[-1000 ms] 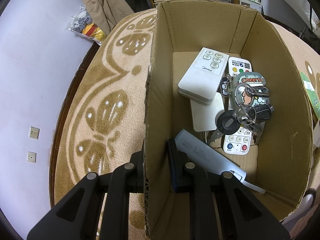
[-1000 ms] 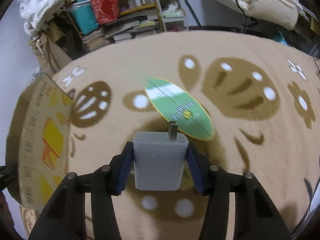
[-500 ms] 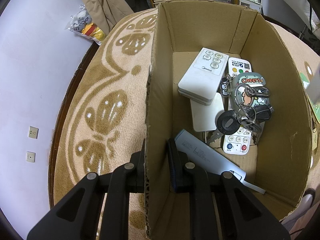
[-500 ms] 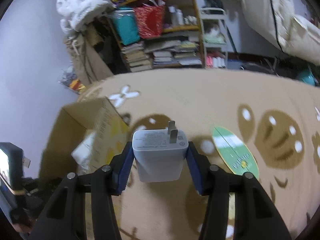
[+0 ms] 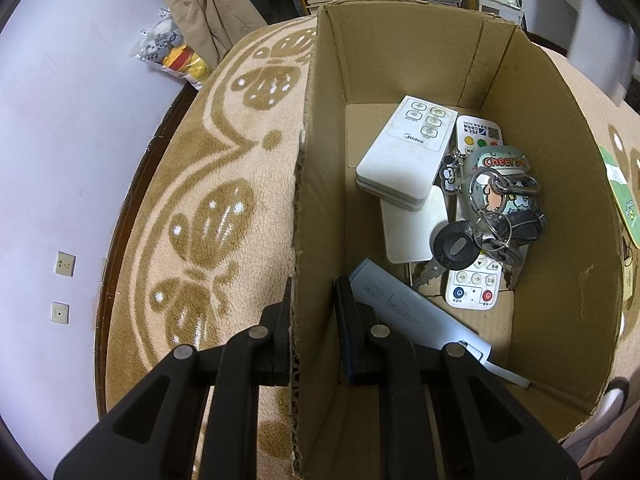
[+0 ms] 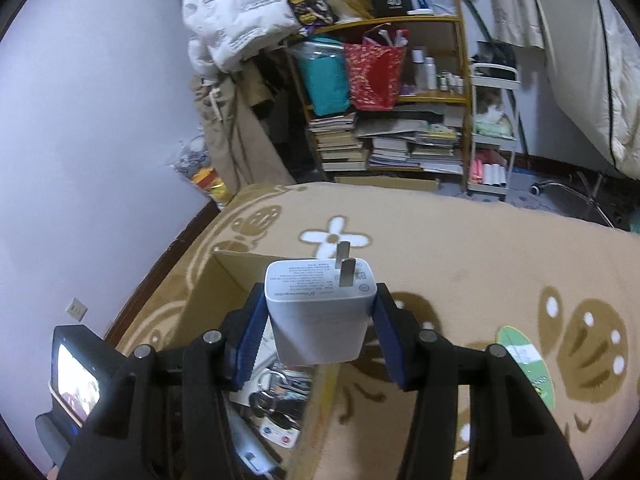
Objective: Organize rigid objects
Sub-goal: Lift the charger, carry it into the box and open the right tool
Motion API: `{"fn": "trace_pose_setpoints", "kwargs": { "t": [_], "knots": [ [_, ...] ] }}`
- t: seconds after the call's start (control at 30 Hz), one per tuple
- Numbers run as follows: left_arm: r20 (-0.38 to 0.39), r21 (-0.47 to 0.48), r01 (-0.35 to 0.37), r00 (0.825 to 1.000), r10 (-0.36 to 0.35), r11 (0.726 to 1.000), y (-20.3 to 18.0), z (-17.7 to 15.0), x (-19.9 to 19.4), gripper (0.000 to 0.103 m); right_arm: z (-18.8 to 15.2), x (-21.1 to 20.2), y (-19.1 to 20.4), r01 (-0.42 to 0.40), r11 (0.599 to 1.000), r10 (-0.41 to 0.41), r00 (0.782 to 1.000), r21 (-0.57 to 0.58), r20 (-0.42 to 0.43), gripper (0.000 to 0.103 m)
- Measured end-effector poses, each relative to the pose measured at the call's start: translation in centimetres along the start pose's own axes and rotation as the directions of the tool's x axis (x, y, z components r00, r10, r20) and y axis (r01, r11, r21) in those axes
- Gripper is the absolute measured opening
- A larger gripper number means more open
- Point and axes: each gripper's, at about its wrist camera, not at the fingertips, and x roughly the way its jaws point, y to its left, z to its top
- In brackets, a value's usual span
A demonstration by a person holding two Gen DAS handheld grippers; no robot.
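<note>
An open cardboard box stands on the patterned rug. My left gripper is shut on the box's left wall, one finger inside, one outside. Inside lie a white Midea remote, a second remote with coloured buttons, a bunch of keys with a "Cheers" charm and a pale blue power bank. My right gripper is shut on a white plug charger, prongs up, held above the box, whose contents show below it.
A green oval card lies on the rug right of the box. A bookshelf full of books and bags stands behind the rug. The left gripper's screen shows at lower left. A wall and sockets lie left.
My right gripper carried the charger up from the rug beside the green card and leftward over the box. The left gripper and the box stayed still.
</note>
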Motion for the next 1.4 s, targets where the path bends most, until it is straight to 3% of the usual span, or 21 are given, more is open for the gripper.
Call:
{"fn": "trace_pose_setpoints", "kwargs": {
  "t": [0.43,0.9,1.17,1.2,1.27,1.4],
  "knots": [
    [-0.001,0.001,0.001,1.0,-0.001,1.0,0.1,0.0,-0.2,0.017,-1.7,1.3,2.3,-0.077,0.996,0.077,0.997,-0.04,-0.003,0.056],
    [-0.004,-0.011,0.015,1.0,-0.015,1.0,0.2,0.2,-0.3,0.017,-4.4,4.6,2.2,-0.137,0.99,0.137,0.984,0.005,-0.113,0.056],
    [-0.002,-0.009,0.014,1.0,-0.014,1.0,0.2,0.1,-0.3,0.017,-3.6,3.1,2.0,-0.136,0.991,0.136,0.989,0.006,-0.053,0.058],
    [-0.003,-0.011,0.017,1.0,-0.017,1.0,0.2,0.0,-0.3,0.017,-3.3,2.7,2.0,-0.137,0.991,0.137,0.99,0.005,-0.042,0.059],
    [-0.002,-0.012,0.018,1.0,-0.018,1.0,0.4,0.0,-0.3,0.017,-2.9,1.8,1.9,-0.13,0.992,0.13,0.991,0.005,-0.018,0.077],
    [-0.004,-0.012,0.016,1.0,-0.017,1.0,0.4,0.0,-0.3,0.017,-2.5,0.4,1.2,-0.093,0.996,0.093,0.996,-0.005,0.012,0.081]
  ]
}}
